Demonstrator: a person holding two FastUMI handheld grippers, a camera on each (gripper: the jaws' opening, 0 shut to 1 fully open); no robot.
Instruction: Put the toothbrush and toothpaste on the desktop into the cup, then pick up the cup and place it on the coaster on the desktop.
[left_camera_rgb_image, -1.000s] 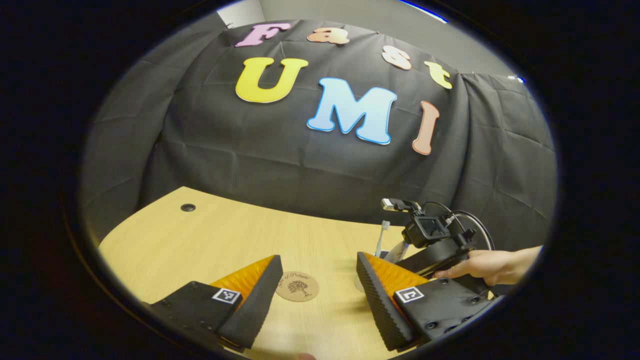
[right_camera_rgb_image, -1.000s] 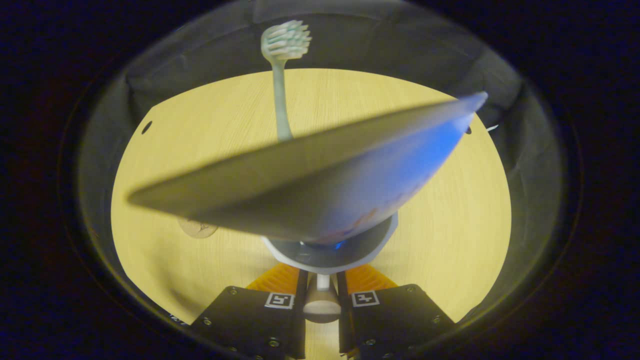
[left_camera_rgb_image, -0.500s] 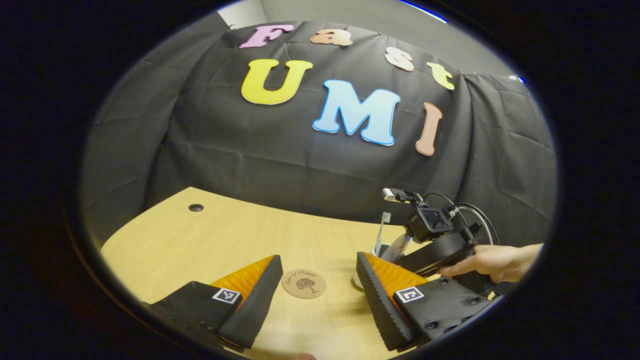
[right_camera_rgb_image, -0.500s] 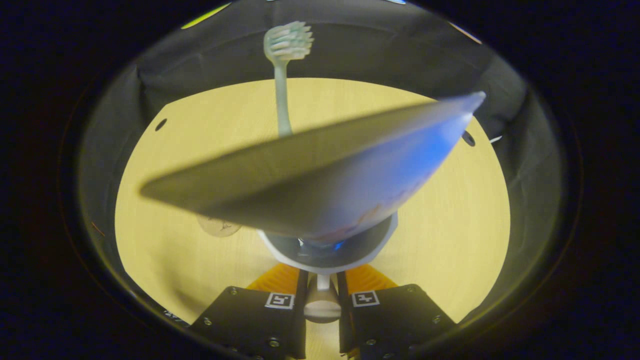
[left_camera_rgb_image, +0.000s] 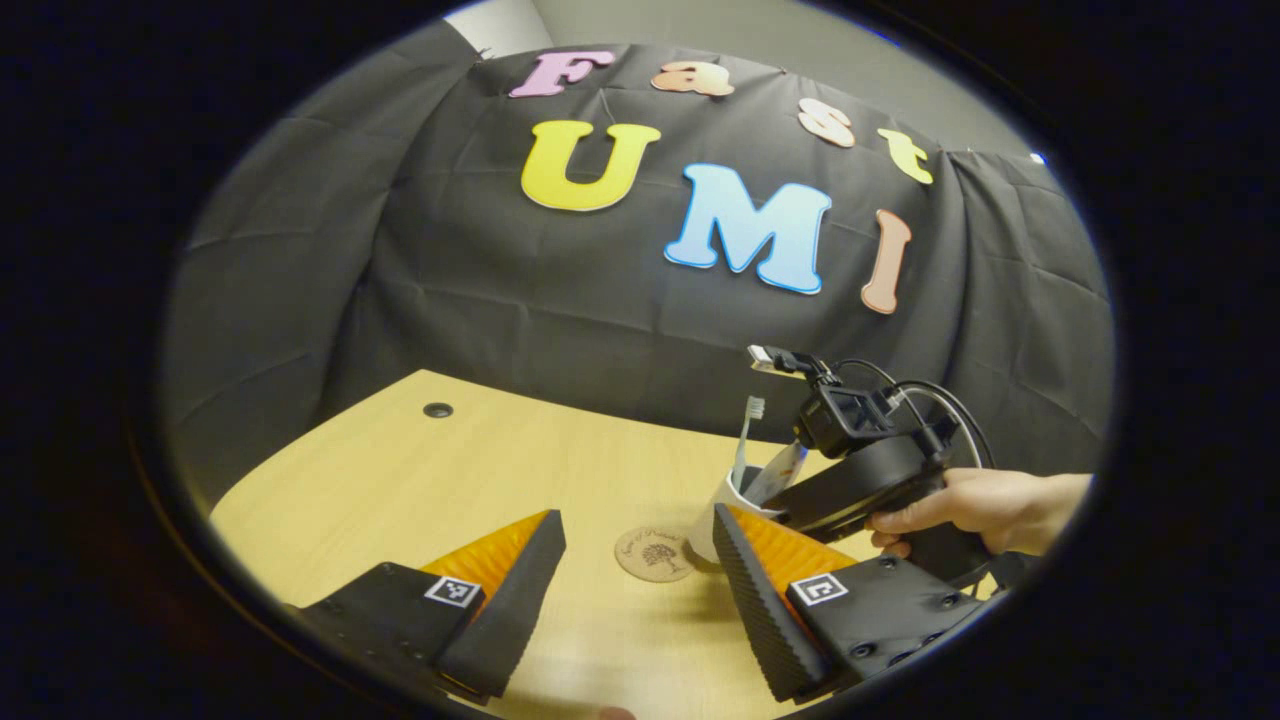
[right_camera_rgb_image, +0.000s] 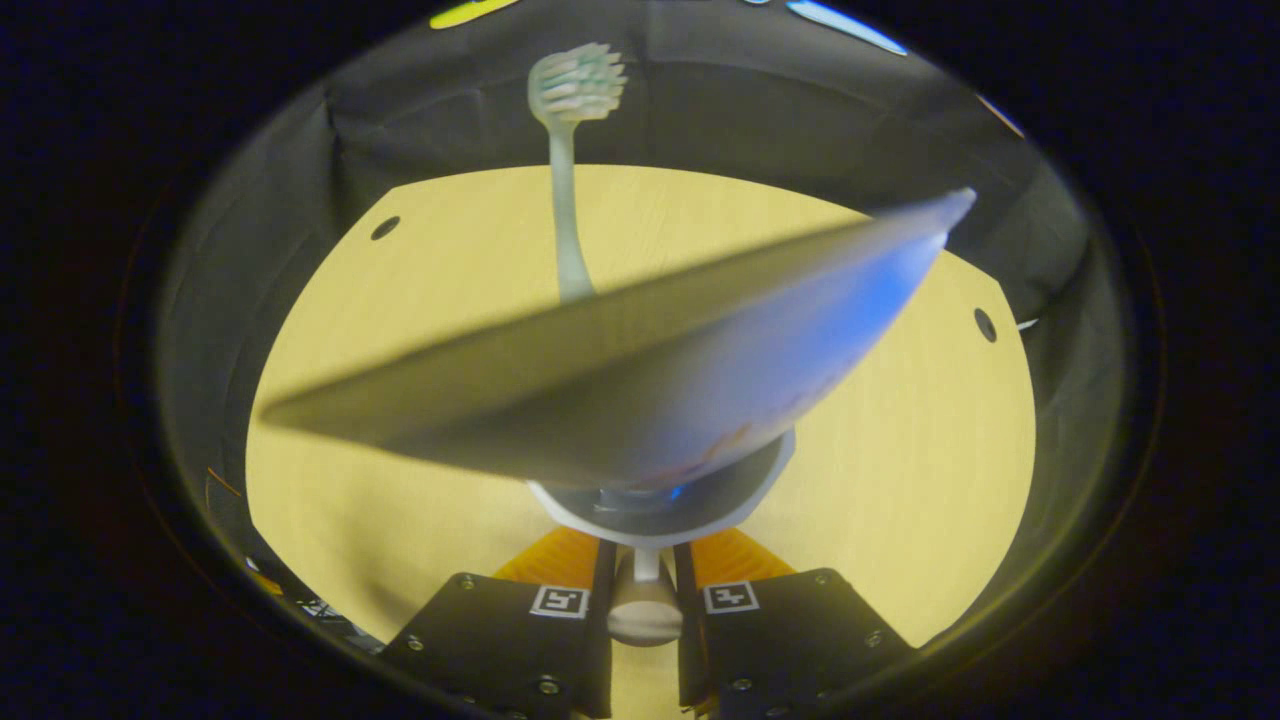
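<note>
Right hand-held gripper (right_camera_rgb_image: 640, 600) clamped on cup (right_camera_rgb_image: 700, 500) handle, toothbrush (right_camera_rgb_image: 565, 180) and toothpaste (right_camera_rgb_image: 640, 370) inside; cup beside coaster (left_camera_rgb_image: 655, 553) on worktop (left_camera_rgb_image: 450, 490); left hand-held gripper (left_camera_rgb_image: 630, 590) jaws apart, idle.

One cup (left_camera_rgb_image: 722, 500), one toothbrush (right_camera_rgb_image: 566, 170), one toothpaste (right_camera_rgb_image: 640, 370), one coaster (left_camera_rgb_image: 654, 553)

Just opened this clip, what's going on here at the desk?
A person's hand carries the right hand-held gripper, whose fingers are clamped on the handle of a white cup. The toothbrush and toothpaste tube already stand in the cup. In the left gripper view the cup is close beside the round coaster on the wooden desk, not yet on it. The left hand-held gripper is open and holds nothing.
</note>
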